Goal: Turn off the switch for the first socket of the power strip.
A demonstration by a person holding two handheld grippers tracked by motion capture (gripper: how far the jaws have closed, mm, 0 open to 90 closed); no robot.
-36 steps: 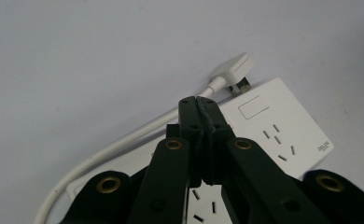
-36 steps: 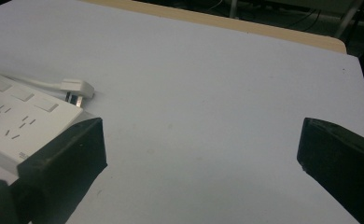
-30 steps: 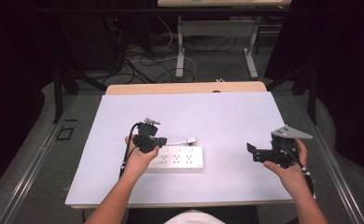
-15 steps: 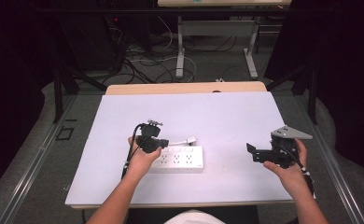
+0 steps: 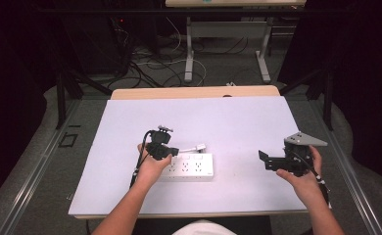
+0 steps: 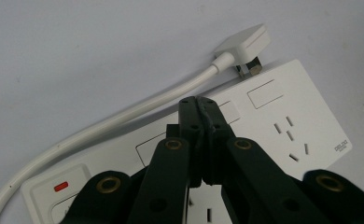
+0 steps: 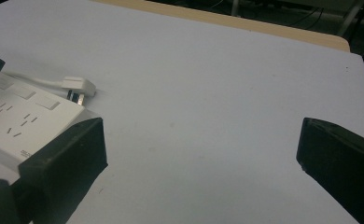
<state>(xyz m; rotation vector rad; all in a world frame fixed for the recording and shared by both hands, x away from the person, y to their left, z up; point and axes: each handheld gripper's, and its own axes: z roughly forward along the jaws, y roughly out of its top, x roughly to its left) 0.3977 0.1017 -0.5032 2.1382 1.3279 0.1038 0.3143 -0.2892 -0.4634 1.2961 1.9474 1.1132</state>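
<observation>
A white power strip [image 5: 191, 166] lies flat on the white table [image 5: 238, 122], its sockets facing up. Its white cable [image 6: 124, 114] runs along the far side and ends in a plug [image 6: 245, 44] that lies loose beside the strip's end. My left gripper [image 6: 198, 100] is shut with nothing between its jaws, its tips hovering over the strip's row of switches [image 6: 264, 93]. In the high view the left gripper [image 5: 172, 152] sits over the strip's left half. My right gripper [image 5: 263, 160] is held off to the right, open wide and empty, its jaws [image 7: 199, 144] pointing toward the strip [image 7: 26, 121].
A red indicator switch [image 6: 61, 186] marks the strip's cable end. A wooden table edge [image 5: 194, 92] shows beyond the white surface. Cables and metal desk legs [image 5: 189, 54] stand on the floor behind.
</observation>
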